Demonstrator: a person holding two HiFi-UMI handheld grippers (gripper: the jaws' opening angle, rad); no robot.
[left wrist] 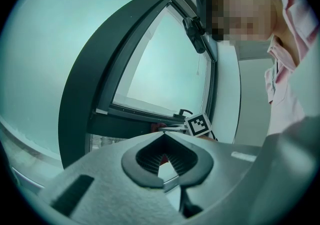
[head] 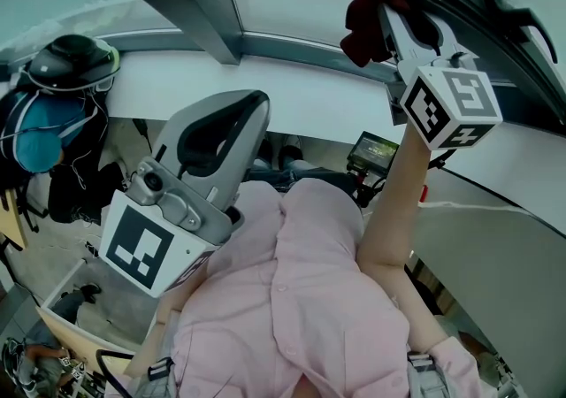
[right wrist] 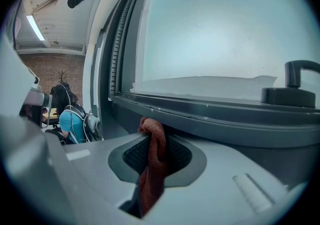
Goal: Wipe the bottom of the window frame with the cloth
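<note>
The dark red woven cloth is clamped between the 2 jaws of the grey right gripper. A twisted fold of it stands out past the jaw tips, and the rest hangs back through the gap. That fold is seen against, or at least just beside, the dark grey metal bottom rail of the window frame; actual contact cannot be confirmed from the right gripper view. In the head view the cloth is bunched at the same rail, with the right gripper raised to it on an outstretched arm.

The grey left gripper is closed on nothing, its pads met at the tips. It is held low and well apart from the frame.

A few small pale specks are seen along the rail's edge, and a black window handle stands further right. No wiped stretch can be told from an unwiped one. The wiping is judged to be at its start or under way, with the rail toward the handle left to be covered.
</note>
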